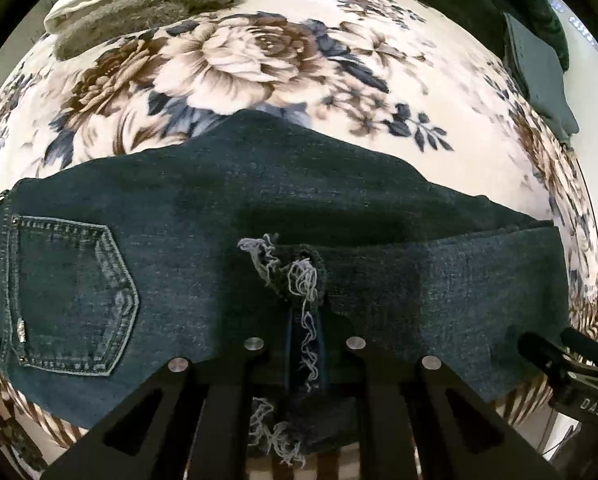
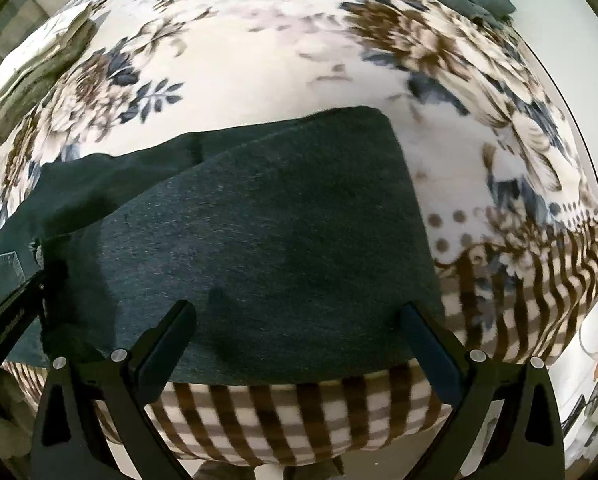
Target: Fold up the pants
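Note:
Dark blue jeans (image 1: 259,208) lie across a floral blanket, back pocket (image 1: 75,292) at the left, legs folded over toward the waist. My left gripper (image 1: 305,320) is shut on the frayed leg hem (image 1: 303,280), holding it over the seat of the jeans. In the right wrist view the folded jeans (image 2: 267,220) fill the middle. My right gripper (image 2: 299,320) is open and empty, its fingers (image 2: 171,328) wide apart over the near edge of the fold. The right gripper also shows at the lower right of the left wrist view (image 1: 559,360).
The floral blanket (image 1: 259,52) covers the bed, with a brown striped border (image 2: 299,408) at the near edge. Folded cream and olive towels (image 1: 139,4) lie at the far left. Dark green folded clothes (image 1: 539,60) sit at the far right.

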Tool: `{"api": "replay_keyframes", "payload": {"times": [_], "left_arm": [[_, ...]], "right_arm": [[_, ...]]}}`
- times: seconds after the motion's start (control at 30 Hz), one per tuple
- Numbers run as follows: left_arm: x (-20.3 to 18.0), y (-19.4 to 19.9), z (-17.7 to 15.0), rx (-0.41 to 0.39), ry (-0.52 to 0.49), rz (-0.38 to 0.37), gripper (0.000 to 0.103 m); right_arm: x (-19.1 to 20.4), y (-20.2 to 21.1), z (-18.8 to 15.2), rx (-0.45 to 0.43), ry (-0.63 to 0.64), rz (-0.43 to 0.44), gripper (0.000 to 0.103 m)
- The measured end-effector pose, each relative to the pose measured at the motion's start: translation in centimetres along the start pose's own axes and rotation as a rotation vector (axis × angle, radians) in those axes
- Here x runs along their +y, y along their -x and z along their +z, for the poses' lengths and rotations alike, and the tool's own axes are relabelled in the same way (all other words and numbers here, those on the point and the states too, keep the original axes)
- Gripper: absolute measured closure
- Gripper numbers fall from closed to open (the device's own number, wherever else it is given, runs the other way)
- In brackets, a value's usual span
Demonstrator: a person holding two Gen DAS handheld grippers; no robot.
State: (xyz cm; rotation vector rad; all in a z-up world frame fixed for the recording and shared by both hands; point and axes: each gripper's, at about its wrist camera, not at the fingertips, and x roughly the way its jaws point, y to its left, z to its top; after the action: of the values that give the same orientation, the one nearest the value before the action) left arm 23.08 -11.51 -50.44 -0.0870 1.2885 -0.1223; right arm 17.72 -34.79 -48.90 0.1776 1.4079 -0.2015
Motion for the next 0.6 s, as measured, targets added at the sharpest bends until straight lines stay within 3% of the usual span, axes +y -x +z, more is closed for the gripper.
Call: {"api": "replay_keyframes", "payload": {"times": [0.13,0.17,0.43,0.6], "left_arm": [[1.1,0.2,0.0,0.016,0.042,0.005,0.095],[1.2,0.1,0.0,0.042,-0.023,-0.043,0.095],[0.8,-0.9,0.3,0.079,0.006,-0.007,0.095],[2.2,-1.3,0.8,0.112,0.097,-0.063,0.088]], "right_arm": [[2.1,-0.2,0.2,0.0,0.035,-0.001,0.0],[2.5,-0.2,0.1,-0.002,0.041,0.004,0.0],[5.1,-0.5,0.5,-0.019,0.055,0.088,0.0],[5.4,-1.4,0.8,-0.012,0.068,0.103,0.0]]}}
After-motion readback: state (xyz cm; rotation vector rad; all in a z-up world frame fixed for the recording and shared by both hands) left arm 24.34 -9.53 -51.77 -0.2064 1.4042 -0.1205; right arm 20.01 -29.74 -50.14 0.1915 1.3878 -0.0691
